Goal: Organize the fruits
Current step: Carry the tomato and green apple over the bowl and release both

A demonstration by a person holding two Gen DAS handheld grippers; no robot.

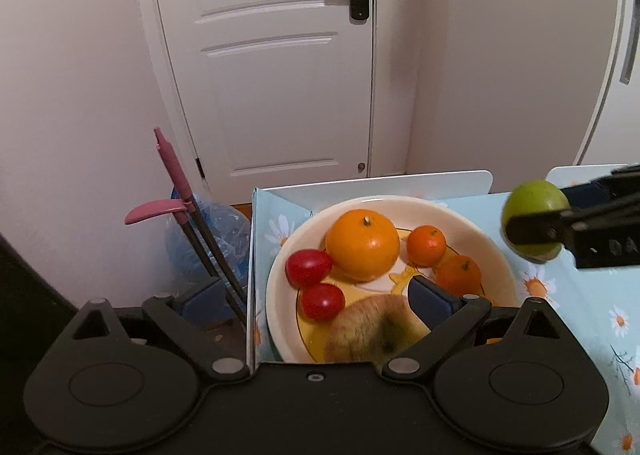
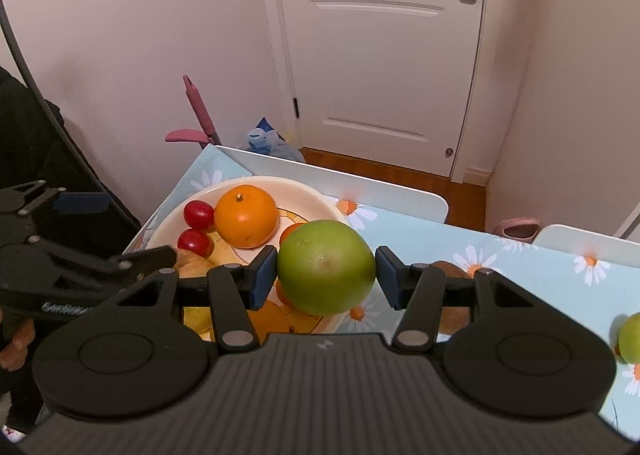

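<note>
right gripper (image 2: pixel 326 275) is clamping a round green apple (image 2: pixel 326 267) between its two blue pads, one pad pressing on each side; the gripper is partly closed around the fruit and is holding it in the air above the near rim of the wide cream ceramic bowl (image 2: pixel 312 191).

left gripper (image 1: pixel 316 307) is standing wide open with nothing between its pads; its right blue pad (image 1: pixel 426 301) is hanging over the bowl's interior, its left pad (image 1: pixel 196 301) is sitting outside the bowl's left rim. a brownish-yellow pear-like fruit (image 1: pixel 368 331) is lying in the bowl just beneath this gripper, not touching either pad as far as can be told.

the bowl is also holding a large orange (image 1: pixel 362 249), two small tangerines (image 1: pixel 426 245), and two red cherry tomatoes (image 1: pixel 308 267) on its left side.

the bowl is sitting at the left end of a worktop covered in a light blue daisy-print cloth (image 2: pixel 540 275). a second green fruit (image 2: pixel 630 337) is lying on the cloth at the far right edge of the right wrist view, partly cut off.

behind the worktop: a pink-handled mop (image 1: pixel 172 163), a white panel door (image 1: pixel 276 55).
</note>
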